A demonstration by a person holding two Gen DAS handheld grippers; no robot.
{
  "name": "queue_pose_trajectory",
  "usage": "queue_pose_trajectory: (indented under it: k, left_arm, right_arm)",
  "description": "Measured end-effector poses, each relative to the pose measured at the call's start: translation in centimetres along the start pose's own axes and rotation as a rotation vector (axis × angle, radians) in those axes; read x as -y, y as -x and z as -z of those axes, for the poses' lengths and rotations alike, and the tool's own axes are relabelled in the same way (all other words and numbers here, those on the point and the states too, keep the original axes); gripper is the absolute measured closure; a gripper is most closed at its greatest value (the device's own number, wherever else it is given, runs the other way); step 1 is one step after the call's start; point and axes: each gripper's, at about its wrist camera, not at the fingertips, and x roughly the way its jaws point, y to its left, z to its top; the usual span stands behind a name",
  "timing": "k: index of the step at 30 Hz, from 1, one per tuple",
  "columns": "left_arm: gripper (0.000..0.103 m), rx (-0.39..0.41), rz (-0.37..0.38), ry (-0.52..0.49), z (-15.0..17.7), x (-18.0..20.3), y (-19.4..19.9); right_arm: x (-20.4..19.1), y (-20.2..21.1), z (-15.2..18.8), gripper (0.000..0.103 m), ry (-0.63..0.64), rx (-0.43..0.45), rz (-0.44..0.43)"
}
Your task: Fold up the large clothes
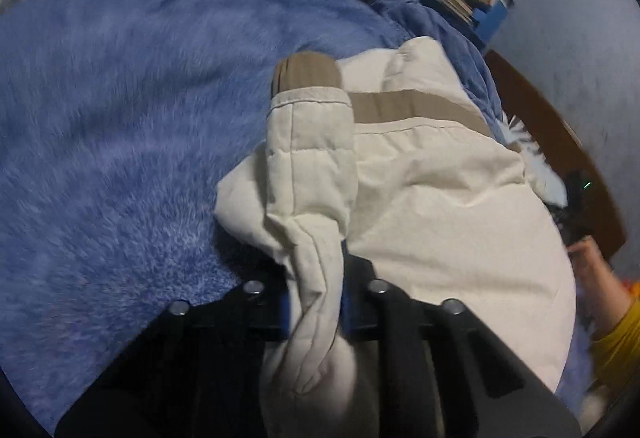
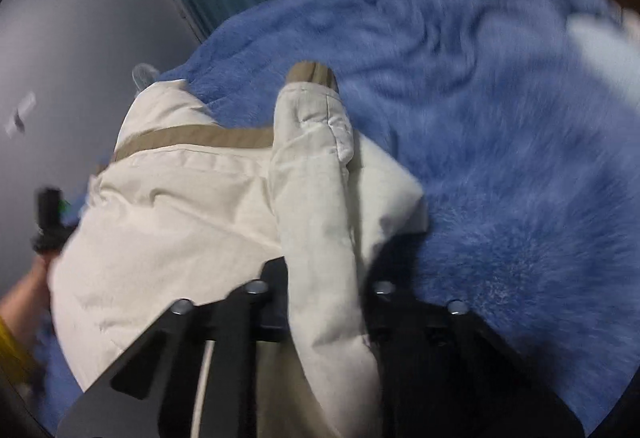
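Jacket (image 1: pixel 460 206), cream with tan trim, lies on a blue blanket (image 1: pixel 100 118). In the left wrist view, the left gripper (image 1: pixel 316 302) is clamped on one sleeve (image 1: pixel 310 166), whose tan cuff (image 1: pixel 306 72) points far; a hand (image 1: pixel 596 278) in a yellow cuff shows at right. In the right wrist view, the right gripper (image 2: pixel 324 298) is clenched on the other sleeve (image 2: pixel 312 178), jacket body to its left, blanket (image 2: pixel 520 158) right. No containers hold anything.

So from my seat I count one cream jacket (image 1: pixel 440 206) with two sleeves, one blue fuzzy blanket (image 1: pixel 120 118), two grippers, left (image 1: pixel 316 302) and right (image 2: pixel 320 302), plus one yellow-sleeved arm (image 1: pixel 612 318).
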Motion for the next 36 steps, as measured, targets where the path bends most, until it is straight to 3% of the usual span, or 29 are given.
queue_pose_trajectory:
  k: [4,11,15,18,23,28,31,33,36]
  left_arm:
    - [0.095,0.085,0.055,-0.001,0.5,1.2,3.9]
    - [0.097,0.261,0.122,-0.077,2.7,5.1,12.8]
    - [0.097,0.305,0.167,-0.097,3.8,6.4,17.4]
    - [0.097,0.318,0.21,-0.077,4.0,6.6,19.9]
    - [0.097,0.248,0.152,-0.1,4.1,6.5,19.5]
    - [0.096,0.07,0.044,-0.038,6.1,3.5,12.8]
    - [0.095,0.052,0.079,0.06,6.9,0.9,10.7]
    - [0.091,0.035,0.067,0.071,7.0,0.6,10.0]
    - [0.069,0.002,0.007,0.139,6.9,-0.2,10.1]
  right_arm:
    - [-2.9,5.0,0.2,0.092,0.066,0.131,-0.011]
    - [-7.5,14.3,1.3,0.093,0.123,0.277,-0.076]
    - [-8.7,19.9,2.1,0.094,0.092,0.33,-0.148]
    - [-8.4,21.5,2.3,0.094,0.041,0.318,-0.193]
    - [-6.9,18.3,3.5,0.093,-0.014,0.186,-0.16]
    - [-3.2,10.7,6.7,0.092,-0.121,0.016,-0.074]
    - [-0.3,8.3,7.7,0.087,-0.218,-0.001,-0.102]
    - [-0.4,7.4,8.2,0.08,-0.223,-0.028,-0.062]
    - [-1.5,8.2,8.2,0.055,-0.2,-0.053,0.068]
